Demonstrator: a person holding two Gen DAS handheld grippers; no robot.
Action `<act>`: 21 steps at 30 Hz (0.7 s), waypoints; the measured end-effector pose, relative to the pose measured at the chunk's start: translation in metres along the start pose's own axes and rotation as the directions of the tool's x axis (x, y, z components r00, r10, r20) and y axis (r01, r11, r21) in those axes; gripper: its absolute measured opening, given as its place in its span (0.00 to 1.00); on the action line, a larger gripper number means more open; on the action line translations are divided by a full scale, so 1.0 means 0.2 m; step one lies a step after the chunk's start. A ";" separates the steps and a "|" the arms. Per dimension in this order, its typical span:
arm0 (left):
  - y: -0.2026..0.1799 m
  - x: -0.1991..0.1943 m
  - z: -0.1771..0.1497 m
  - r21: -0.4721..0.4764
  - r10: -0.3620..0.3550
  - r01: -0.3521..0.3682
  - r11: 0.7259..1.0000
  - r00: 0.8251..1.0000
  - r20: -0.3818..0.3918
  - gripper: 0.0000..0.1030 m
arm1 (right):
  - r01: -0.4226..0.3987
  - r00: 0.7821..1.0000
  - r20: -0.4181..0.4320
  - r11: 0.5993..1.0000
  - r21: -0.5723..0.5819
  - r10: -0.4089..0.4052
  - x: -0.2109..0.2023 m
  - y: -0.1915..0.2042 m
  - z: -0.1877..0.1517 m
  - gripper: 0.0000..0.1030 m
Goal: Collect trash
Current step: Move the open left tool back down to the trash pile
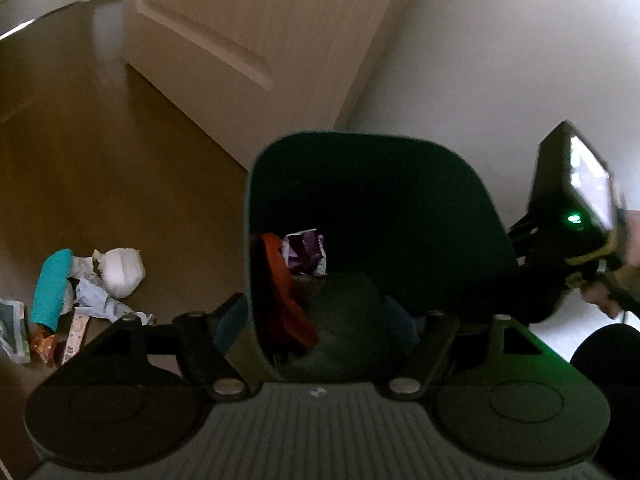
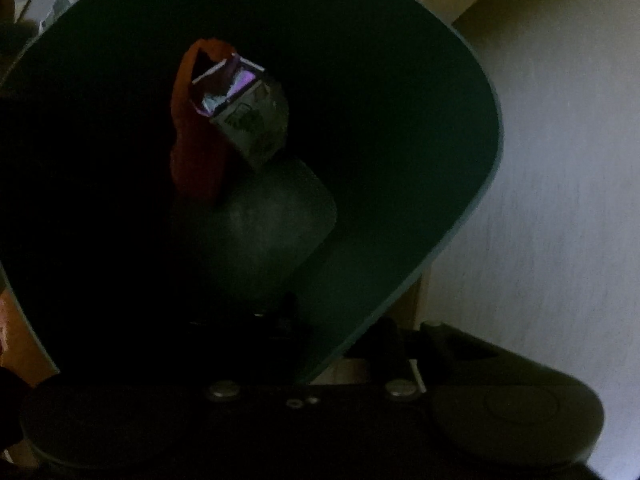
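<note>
A dark green bin (image 1: 360, 168) stands open against the wall. A red wrapper (image 1: 280, 292) and a purple and silver wrapper (image 1: 304, 254) lie inside it. My left gripper (image 1: 316, 320) is open above the bin's near left rim, with nothing pinched between its fingers. From the right wrist I look straight down into the bin (image 2: 400, 120) at the red wrapper (image 2: 196, 152) and the purple one (image 2: 248, 112). My right gripper (image 2: 276, 312) hangs over the bin's mouth. Its fingers are lost in the dark. More trash (image 1: 80, 292) is piled on the floor to the left.
The pile holds a teal piece (image 1: 50, 288), crumpled white paper (image 1: 120, 272) and an orange wrapper (image 1: 44, 346). A pale door (image 1: 224, 40) and a white wall (image 1: 500, 60) stand behind the bin. A hand (image 1: 608, 288) holds the right gripper's housing (image 1: 574, 200). Brown floor (image 1: 120, 160) stretches left.
</note>
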State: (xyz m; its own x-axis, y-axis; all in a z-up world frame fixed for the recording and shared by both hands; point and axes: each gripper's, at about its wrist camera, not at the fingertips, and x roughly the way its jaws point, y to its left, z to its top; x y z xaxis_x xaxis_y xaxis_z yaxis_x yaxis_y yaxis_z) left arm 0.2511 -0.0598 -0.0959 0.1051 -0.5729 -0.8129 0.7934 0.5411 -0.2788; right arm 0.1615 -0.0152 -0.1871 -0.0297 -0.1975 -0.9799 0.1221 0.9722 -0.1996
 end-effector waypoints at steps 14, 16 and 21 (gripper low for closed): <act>0.19 -0.23 -0.19 -0.153 0.161 -0.151 0.977 0.985 0.056 0.73 | 0.087 0.986 0.153 0.989 -0.115 -0.069 -0.08 -0.16 0.05 0.76; 0.23 -0.24 -0.22 -0.191 0.181 -0.168 0.967 0.982 0.051 0.73 | 0.123 0.976 0.192 0.987 -0.103 -0.101 -0.08 -0.21 0.13 0.76; 0.33 -0.25 -0.35 -0.270 0.254 -0.238 0.933 0.967 0.024 0.73 | 0.100 0.979 0.186 0.991 -0.085 -0.083 0.04 -0.26 0.34 0.66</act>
State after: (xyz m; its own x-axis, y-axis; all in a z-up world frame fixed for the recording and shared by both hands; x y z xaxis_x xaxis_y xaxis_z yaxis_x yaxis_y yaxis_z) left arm 0.2571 0.0477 -0.1092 0.3174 -0.4317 -0.8444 0.5537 0.8072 -0.2046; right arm 0.2231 -0.0760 -0.1840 0.1454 -0.2975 -0.9436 0.0333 0.9547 -0.2958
